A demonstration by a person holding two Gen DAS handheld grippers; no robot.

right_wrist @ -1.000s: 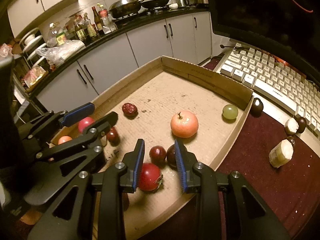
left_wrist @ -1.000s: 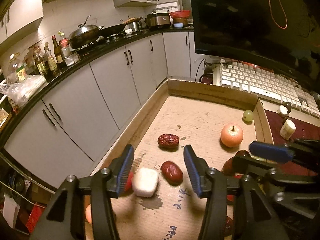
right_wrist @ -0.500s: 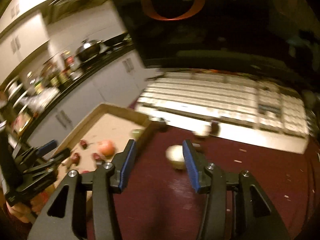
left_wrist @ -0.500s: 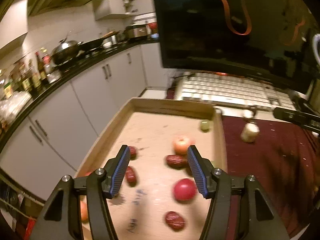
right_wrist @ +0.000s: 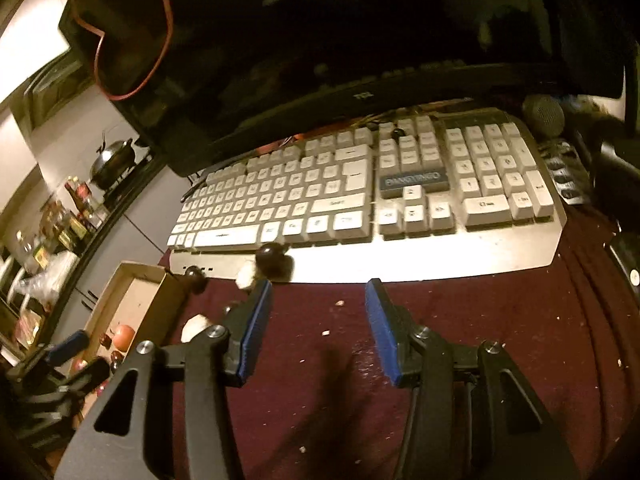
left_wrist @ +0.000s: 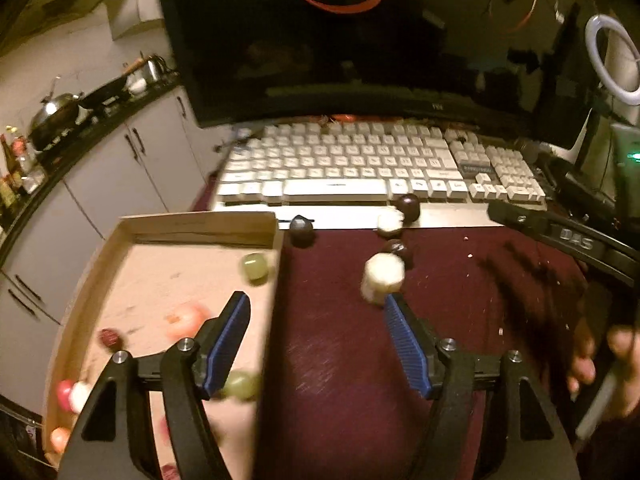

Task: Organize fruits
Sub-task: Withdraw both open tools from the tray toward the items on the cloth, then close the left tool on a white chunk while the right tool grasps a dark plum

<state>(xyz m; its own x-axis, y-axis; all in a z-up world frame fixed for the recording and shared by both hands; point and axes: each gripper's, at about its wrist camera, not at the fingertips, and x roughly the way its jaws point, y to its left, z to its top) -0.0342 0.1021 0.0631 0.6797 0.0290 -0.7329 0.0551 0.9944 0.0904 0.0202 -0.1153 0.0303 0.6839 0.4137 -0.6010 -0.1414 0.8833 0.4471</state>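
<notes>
A shallow cardboard tray (left_wrist: 200, 226) holds a green grape (left_wrist: 255, 267), an orange-red apple (left_wrist: 186, 319), a dark red date (left_wrist: 109, 337) and several small fruits. On the maroon mat lie a white banana chunk (left_wrist: 382, 276), a second white piece (left_wrist: 389, 222) and dark round fruits (left_wrist: 301, 229). My left gripper (left_wrist: 316, 344) is open and empty, straddling the tray's right wall. My right gripper (right_wrist: 318, 330) is open and empty above the mat in front of the keyboard; the tray (right_wrist: 156, 300) and the white piece (right_wrist: 195, 327) lie to its left.
A white keyboard (left_wrist: 360, 168) and a dark monitor (left_wrist: 360, 40) stand behind the mat. Kitchen cabinets (left_wrist: 120, 168) and a counter with pots are at the left. A ring light (left_wrist: 612, 64) and dark devices are at the right. The keyboard shows in the right view (right_wrist: 360, 196).
Both grippers have swung right, from over the tray's fruits to the maroon mat and keyboard. Both stayed open and empty, and the right one's jaws have spread wider.
</notes>
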